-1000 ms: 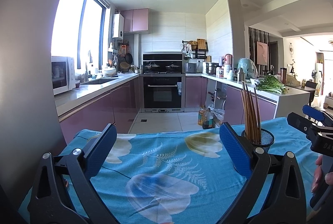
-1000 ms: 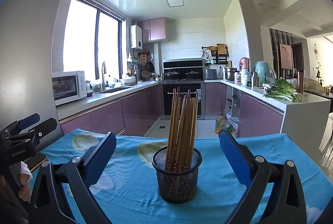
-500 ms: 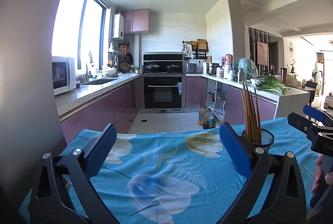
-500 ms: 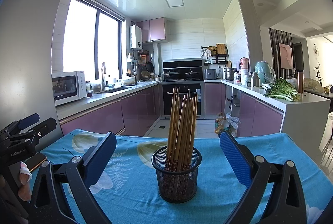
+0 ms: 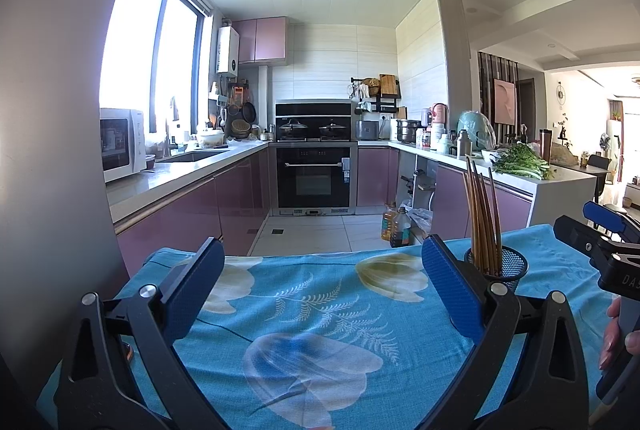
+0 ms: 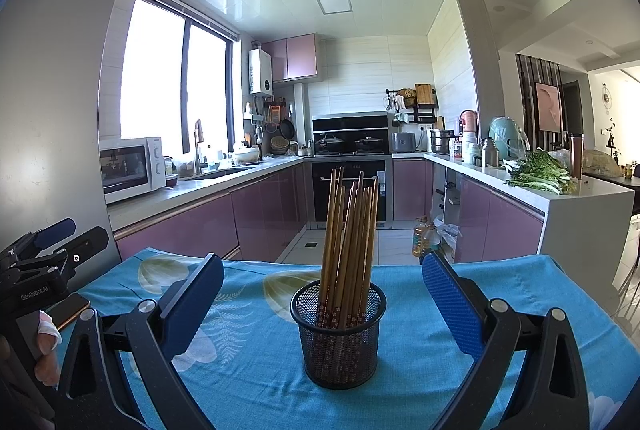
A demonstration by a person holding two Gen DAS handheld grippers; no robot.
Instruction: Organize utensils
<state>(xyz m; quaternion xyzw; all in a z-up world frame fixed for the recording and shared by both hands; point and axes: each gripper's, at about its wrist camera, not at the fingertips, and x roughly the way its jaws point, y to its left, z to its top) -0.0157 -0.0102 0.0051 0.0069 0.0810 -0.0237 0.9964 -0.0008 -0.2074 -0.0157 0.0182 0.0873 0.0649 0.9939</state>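
tabletop, covered edge to edge by a blue floral cloth, carries the work; its far edge faces the kitchen floor and the purple cabinets beyond.

mesh holder: black wire cup, upright, seated on the cloth about midway between near and far edges, toward the right half of the tabletop. in my right wrist view it stands centred between my two pads, ahead of them and touching neither. in the left wrist view the same mesh holder shows partly behind my left tool's right pad.

chopsticks: a bundle of brown sticks, standing in the holder, tips fanned slightly and leaning on its rim. no loose utensil shows anywhere on the cloth.

right gripper: jaws spread wide, nothing between them but air and the holder further ahead. left gripper: jaws likewise wide apart, empty, aimed at bare cloth on the left half of the tabletop.

step in hand, as i judge it: either the sorting is complete with all sticks stowed, or it has not begun; these views cannot settle which. if work remains, the next move calls for advancing my right tool straight ahead, then closing on the holder wall or on a few sticks above the rim. risk: the light cup may tip if pinched off-centre.
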